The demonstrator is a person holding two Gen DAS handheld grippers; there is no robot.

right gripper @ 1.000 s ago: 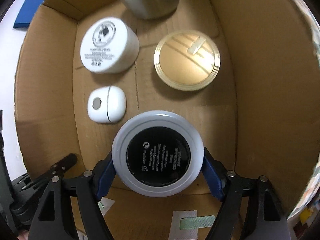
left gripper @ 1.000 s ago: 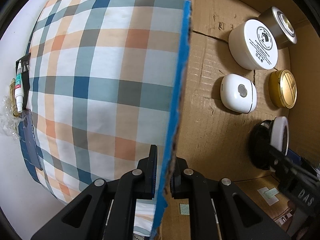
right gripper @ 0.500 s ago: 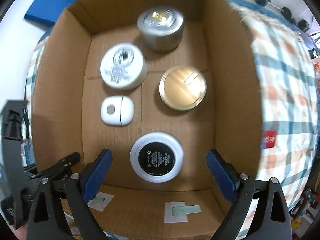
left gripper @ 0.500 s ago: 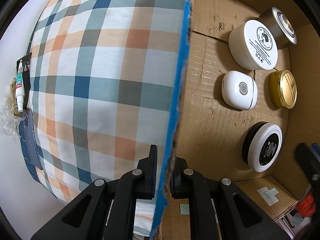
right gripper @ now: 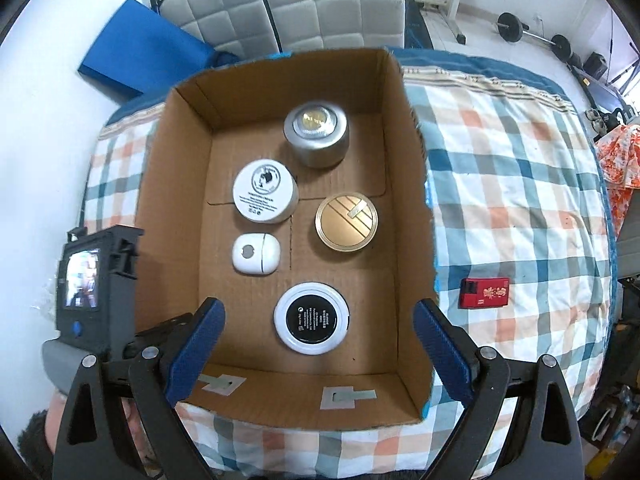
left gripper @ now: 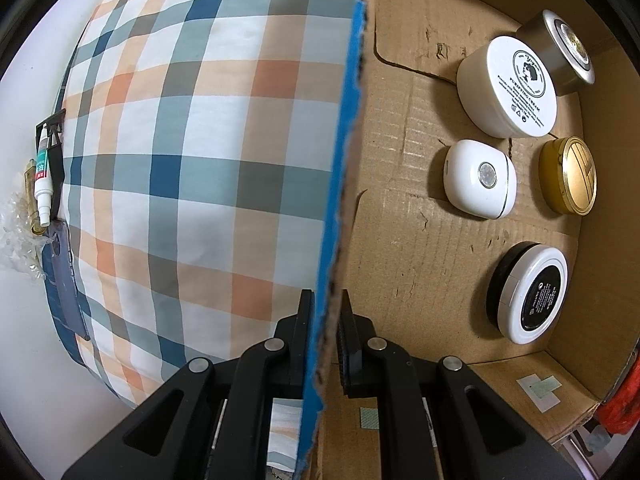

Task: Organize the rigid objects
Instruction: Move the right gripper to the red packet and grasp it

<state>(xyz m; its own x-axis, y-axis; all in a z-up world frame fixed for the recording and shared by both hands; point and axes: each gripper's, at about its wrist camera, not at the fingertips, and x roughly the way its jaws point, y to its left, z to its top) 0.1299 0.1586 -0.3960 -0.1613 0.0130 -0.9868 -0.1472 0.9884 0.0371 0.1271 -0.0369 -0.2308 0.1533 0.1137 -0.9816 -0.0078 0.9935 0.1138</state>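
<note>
The left hand-held gripper (left gripper: 324,320) pinches the cardboard box (left gripper: 400,208) wall; the right hand-held gripper (right gripper: 316,332) gapes wide, empty, above the black-lidded jar (right gripper: 312,324).

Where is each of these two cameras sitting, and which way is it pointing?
Left wrist: rides the left claw, low at the brown cardboard box, looking along its blue-edged wall, which the black fingers clamp.
Right wrist: rides the open right claw, held above, looking down into the box; blue-padded fingers show.
Shared: the box and its jars, including the white-rimmed black-topped round jar, and the checked cloth.
</note>
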